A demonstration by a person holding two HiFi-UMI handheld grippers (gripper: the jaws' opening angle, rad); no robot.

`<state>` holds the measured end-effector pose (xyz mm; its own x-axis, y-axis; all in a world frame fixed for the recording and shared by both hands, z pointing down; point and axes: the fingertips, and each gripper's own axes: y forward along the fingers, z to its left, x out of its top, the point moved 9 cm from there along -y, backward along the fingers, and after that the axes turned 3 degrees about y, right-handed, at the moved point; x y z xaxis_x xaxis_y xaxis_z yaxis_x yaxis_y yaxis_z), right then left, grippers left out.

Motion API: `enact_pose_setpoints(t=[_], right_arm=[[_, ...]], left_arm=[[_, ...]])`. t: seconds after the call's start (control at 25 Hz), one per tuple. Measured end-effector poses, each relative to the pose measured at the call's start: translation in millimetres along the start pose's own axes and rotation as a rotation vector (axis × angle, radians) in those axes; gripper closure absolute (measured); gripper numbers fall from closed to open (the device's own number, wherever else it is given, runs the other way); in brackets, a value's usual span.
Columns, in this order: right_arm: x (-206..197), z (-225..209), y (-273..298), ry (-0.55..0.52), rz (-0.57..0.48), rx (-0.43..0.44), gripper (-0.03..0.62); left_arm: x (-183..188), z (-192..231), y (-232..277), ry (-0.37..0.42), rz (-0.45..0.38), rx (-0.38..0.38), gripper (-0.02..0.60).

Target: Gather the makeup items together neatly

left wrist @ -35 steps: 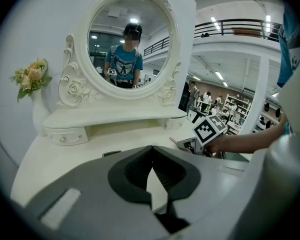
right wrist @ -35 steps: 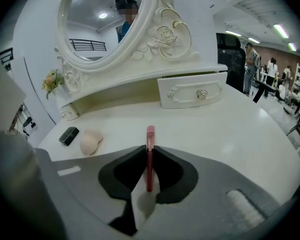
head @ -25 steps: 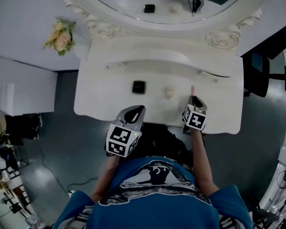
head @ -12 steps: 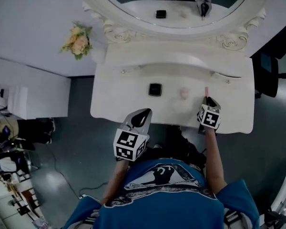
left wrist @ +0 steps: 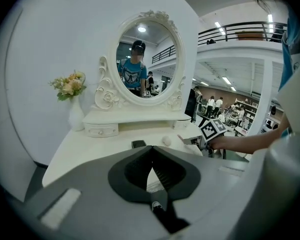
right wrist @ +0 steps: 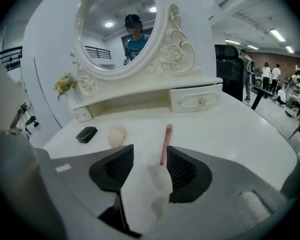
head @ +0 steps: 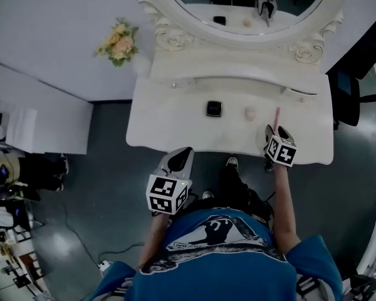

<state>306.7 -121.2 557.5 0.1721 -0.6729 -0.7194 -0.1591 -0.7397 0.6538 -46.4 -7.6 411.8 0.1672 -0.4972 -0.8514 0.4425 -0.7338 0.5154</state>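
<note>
As your right gripper (right wrist: 150, 153), jaws just spread, frames its near tip unpinched, the pink stick (right wrist: 165, 143) points away; left gripper (head: 183, 152) shut, farther.

One black compact (head: 214, 108), one beige puff (head: 250, 113), one pink stick (head: 276, 116) lying on one white table (head: 169, 121); one oval mirror (head: 238, 8) standing at top; one bouquet (head: 118, 41) sitting upper left.

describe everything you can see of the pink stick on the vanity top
The pink stick is slim, straight and smooth, plastic-looking, evenly salmon pink. It lies flat on the white vanity top, its near end between the jaws of the right gripper, which have just been opening and do not clamp it.
</note>
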Motion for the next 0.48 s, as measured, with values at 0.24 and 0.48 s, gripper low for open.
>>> enact_pose_setpoints(t=[0.24,0.48], right_arm=[[-20,33,-58,-0.078,-0.021,0.132,0.385],[-46,79,-105,-0.117,-0.056,0.265,0.385]], left_arm=[[-25,-9,-29,-0.011,-0.015,-0.024,0.567],[-52,-19,-60,-0.011,-0.023,-0.043,0.566]])
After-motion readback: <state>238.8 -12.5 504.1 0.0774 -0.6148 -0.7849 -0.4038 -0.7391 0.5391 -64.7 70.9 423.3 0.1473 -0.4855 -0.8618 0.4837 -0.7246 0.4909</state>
